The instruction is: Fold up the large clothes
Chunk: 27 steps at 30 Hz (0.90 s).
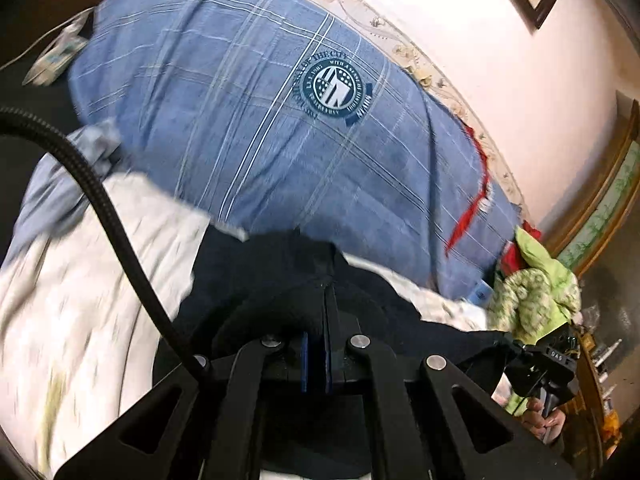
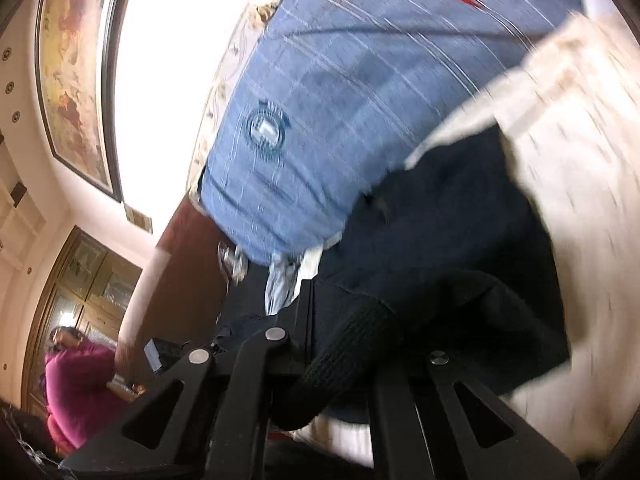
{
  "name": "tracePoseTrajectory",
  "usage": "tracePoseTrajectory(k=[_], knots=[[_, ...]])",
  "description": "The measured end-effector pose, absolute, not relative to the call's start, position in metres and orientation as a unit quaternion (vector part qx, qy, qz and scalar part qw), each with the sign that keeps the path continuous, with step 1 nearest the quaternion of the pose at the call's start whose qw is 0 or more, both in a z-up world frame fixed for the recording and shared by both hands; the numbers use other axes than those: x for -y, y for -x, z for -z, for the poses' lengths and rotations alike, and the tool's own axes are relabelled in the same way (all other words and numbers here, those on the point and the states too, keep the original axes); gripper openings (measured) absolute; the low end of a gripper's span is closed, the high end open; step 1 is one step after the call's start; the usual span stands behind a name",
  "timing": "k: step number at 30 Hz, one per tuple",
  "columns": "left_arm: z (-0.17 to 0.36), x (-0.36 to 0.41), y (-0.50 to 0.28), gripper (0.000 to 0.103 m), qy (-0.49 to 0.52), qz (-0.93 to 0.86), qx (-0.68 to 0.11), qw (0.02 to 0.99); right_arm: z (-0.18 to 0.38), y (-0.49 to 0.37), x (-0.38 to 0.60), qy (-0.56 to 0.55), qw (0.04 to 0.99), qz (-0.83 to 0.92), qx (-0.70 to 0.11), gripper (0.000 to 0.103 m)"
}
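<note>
Folding looks barely begun: the left gripper (image 1: 316, 320) and right gripper (image 2: 320, 300) each pinch an edge of the dark garment (image 1: 288, 276), bunched near, over the white sheet (image 1: 88, 280); the blue blanket (image 1: 260, 100) lies far.

The left gripper (image 1: 326, 304) has its jaws pressed together, dark navy cloth pinched between them. The right gripper (image 2: 320, 312) is likewise clamped on dark fabric; in the left wrist view it sits far right, a hand (image 1: 544, 420) gripping its handle.

Blk tool (image 1: 316, 344): silver screws, blue pads (image 1: 305, 360), braided blk cable (image 1: 120, 236).
</note>
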<state>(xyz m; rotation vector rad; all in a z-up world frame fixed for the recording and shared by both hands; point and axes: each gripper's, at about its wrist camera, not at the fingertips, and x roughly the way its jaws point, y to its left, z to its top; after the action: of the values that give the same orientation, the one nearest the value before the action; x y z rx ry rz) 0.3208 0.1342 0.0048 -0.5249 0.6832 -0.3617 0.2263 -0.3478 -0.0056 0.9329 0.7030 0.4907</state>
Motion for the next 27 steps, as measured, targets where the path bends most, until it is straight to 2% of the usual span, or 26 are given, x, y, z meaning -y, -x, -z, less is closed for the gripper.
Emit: tracePoseTrajectory(k=[4, 9, 11, 13, 15, 18, 20, 21, 22, 23, 24, 27], knots=[[0.023, -0.120, -0.417, 0.004, 0.250, 0.161, -0.362, 0.883, 0.025, -0.314, 0.365, -0.450, 0.800, -0.199, -0.343, 0.005], [0.087, -0.114, -0.502, 0.008, 0.248, 0.120, -0.427, 0.861, 0.080, -0.403, 0.366, -0.435, 0.788, -0.129, -0.415, 0.006], [0.102, -0.123, -0.523, 0.029, 0.254, 0.083, -0.442, 0.856, 0.106, -0.432, 0.367, -0.422, 0.770, -0.107, -0.466, 0.009], [0.095, -0.140, -0.527, 0.076, 0.268, 0.047, -0.421, 0.865, 0.117, -0.447, 0.369, -0.408, 0.766, -0.099, -0.486, 0.009], [0.076, -0.157, -0.515, 0.085, 0.294, 0.039, -0.371, 0.880, 0.118, -0.452, 0.370, -0.403, 0.771, -0.098, -0.483, 0.009], [0.057, -0.156, -0.497, 0.087, 0.300, 0.089, -0.366, 0.876, 0.106, -0.450, 0.368, -0.399, 0.779, -0.113, -0.470, 0.013], [0.049, -0.138, -0.491, 0.092, 0.267, 0.137, -0.386, 0.872, 0.095, -0.446, 0.363, -0.383, 0.789, -0.120, -0.465, 0.021], [0.049, -0.125, -0.493, 0.094, 0.242, 0.161, -0.401, 0.869, 0.089, -0.442, 0.362, -0.379, 0.795, -0.118, -0.458, 0.037], [0.051, -0.111, -0.495, 0.094, 0.216, 0.185, -0.418, 0.863, 0.083, -0.440, 0.362, -0.375, 0.804, -0.108, -0.448, 0.066], [0.054, -0.104, -0.499, 0.094, 0.198, 0.194, -0.435, 0.857, 0.080, -0.438, 0.364, -0.373, 0.812, -0.099, -0.437, 0.076], [0.058, -0.095, -0.508, 0.094, 0.179, 0.200, -0.462, 0.845, 0.077, -0.433, 0.367, -0.372, 0.820, -0.092, -0.426, 0.082], [0.074, -0.093, -0.536, 0.094, 0.169, 0.175, -0.521, 0.818, 0.068, -0.417, 0.376, -0.396, 0.808, -0.095, -0.426, 0.082]])
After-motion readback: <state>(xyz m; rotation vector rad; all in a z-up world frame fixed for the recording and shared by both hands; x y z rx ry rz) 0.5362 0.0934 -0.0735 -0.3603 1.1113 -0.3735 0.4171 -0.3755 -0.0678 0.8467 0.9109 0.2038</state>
